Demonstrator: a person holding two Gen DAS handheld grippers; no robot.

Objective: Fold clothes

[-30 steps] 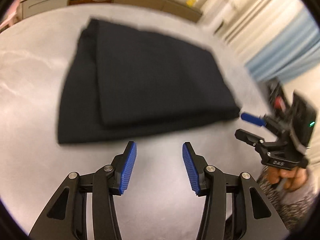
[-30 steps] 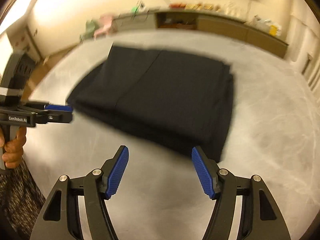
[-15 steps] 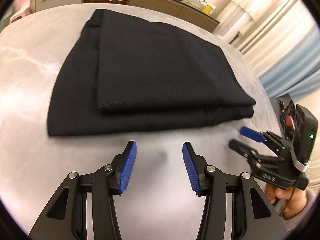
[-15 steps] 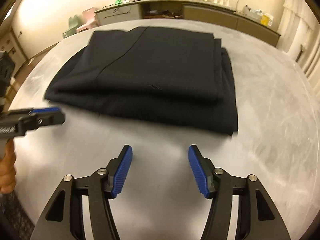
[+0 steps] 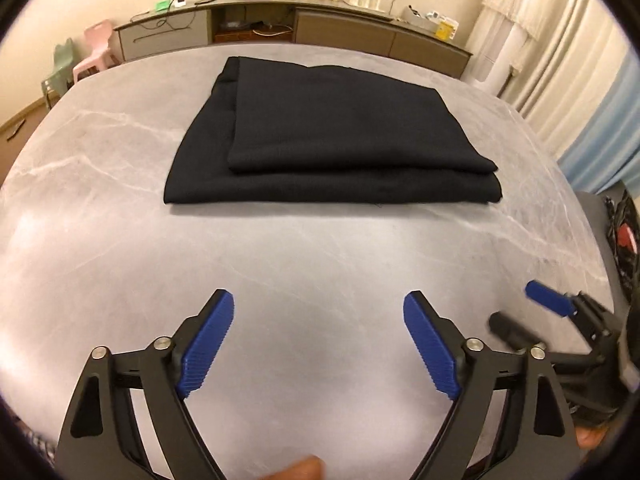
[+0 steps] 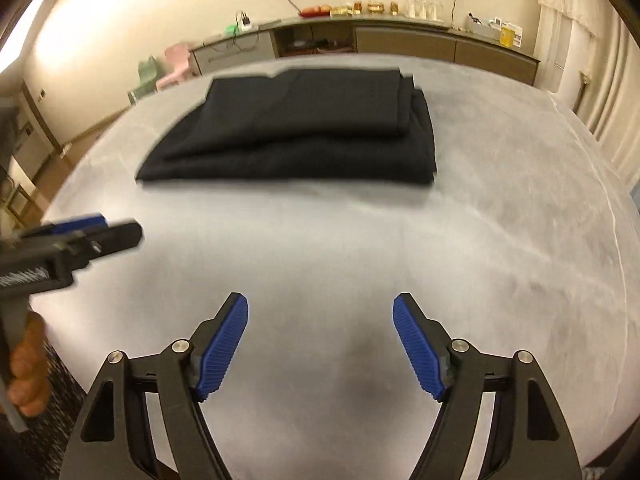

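i see the folded black garment point(image 5: 336, 140) on the grey marble table point(image 5: 320, 264), sideboard point(image 6: 400, 40) behind, blue curtain point(image 5: 612, 128) only in the left view, both fingers just spread apart, empty.

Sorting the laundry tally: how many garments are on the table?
1: a folded dark garment lies mid-table, beyond both grippers; its layers could hide another.
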